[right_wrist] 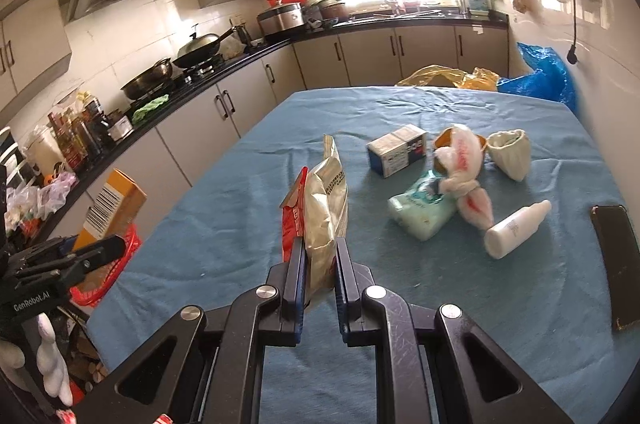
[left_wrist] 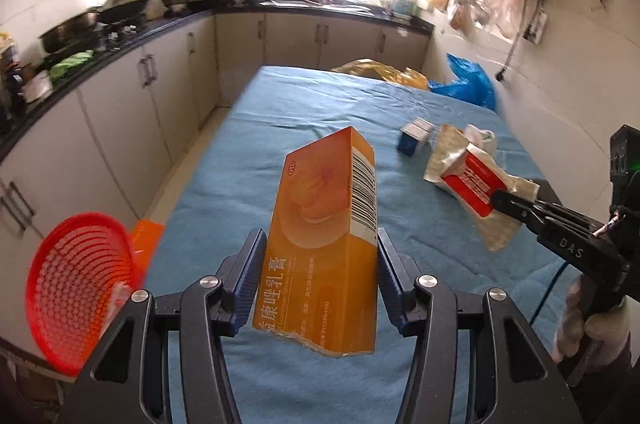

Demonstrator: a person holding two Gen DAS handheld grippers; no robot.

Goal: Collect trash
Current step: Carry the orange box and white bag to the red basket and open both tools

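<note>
My left gripper is shut on a tall orange medicine box, held upright above the blue-clothed table. Left of it, off the table's edge, stands a red mesh basket. My right gripper is shut on a silver and red foil pouch, lifted over the cloth. In the right wrist view the orange box hangs over the red basket. Loose on the table lie a small blue and white box, a green tissue pack, a knotted white bag, a white bottle and a paper cup.
A black phone lies near the table's right edge. Yellow and blue plastic bags sit at the far end. A kitchen counter with pans runs along the left, with a narrow aisle between it and the table.
</note>
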